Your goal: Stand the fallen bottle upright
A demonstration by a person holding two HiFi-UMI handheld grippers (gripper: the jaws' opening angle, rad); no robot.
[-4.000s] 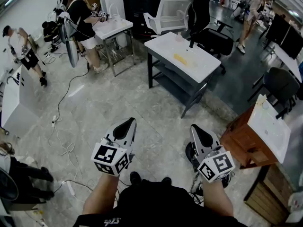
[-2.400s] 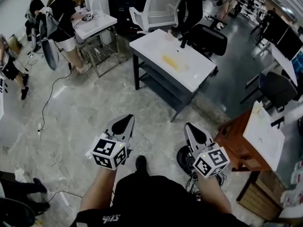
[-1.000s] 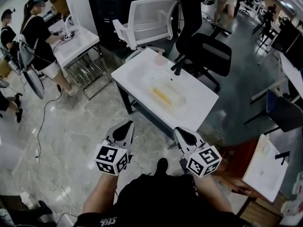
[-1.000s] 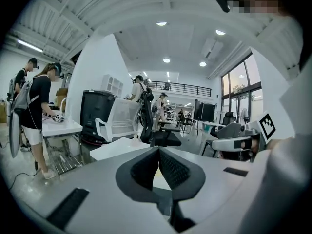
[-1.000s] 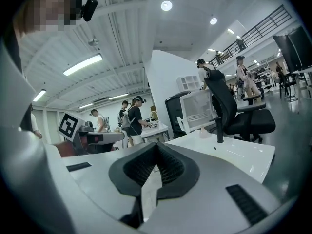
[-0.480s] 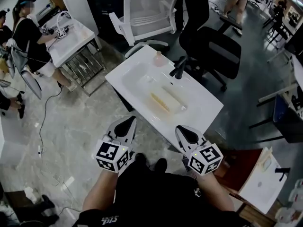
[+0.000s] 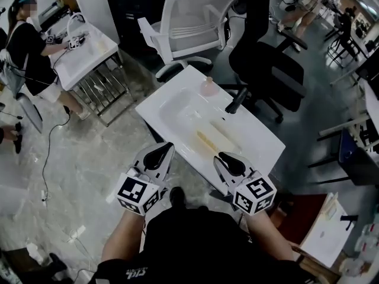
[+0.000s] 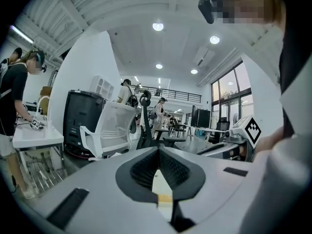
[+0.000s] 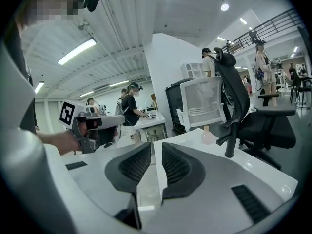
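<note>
A white table (image 7: pixel 260 144) holds a sunken basin. In the basin lies a long, clear bottle with yellow contents (image 7: pixel 214 139), on its side. A small pinkish bottle (image 7: pixel 207 86) (image 9: pixel 206 136) stands upright at the far edge, next to a black tap (image 7: pixel 237 99) (image 9: pixel 229 140). My left gripper (image 7: pixel 160 152) (image 8: pixel 158 148) hovers at the table's near edge, jaws shut and empty. My right gripper (image 7: pixel 228 158) (image 9: pixel 156 144) hangs over the near edge too. Its jaws have just been opening and stand a narrow gap apart with nothing between them.
A white mesh chair (image 7: pixel 189 28) and a black office chair (image 7: pixel 272 58) stand behind the table. At the left a person (image 7: pixel 23 46) works at another white table (image 7: pixel 89 46). A brown cabinet (image 7: pixel 308 218) is at the right, and cables lie on the floor at the left.
The view has closed in on the white table, which now lies just ahead of both grippers. The right jaws have parted a little.
</note>
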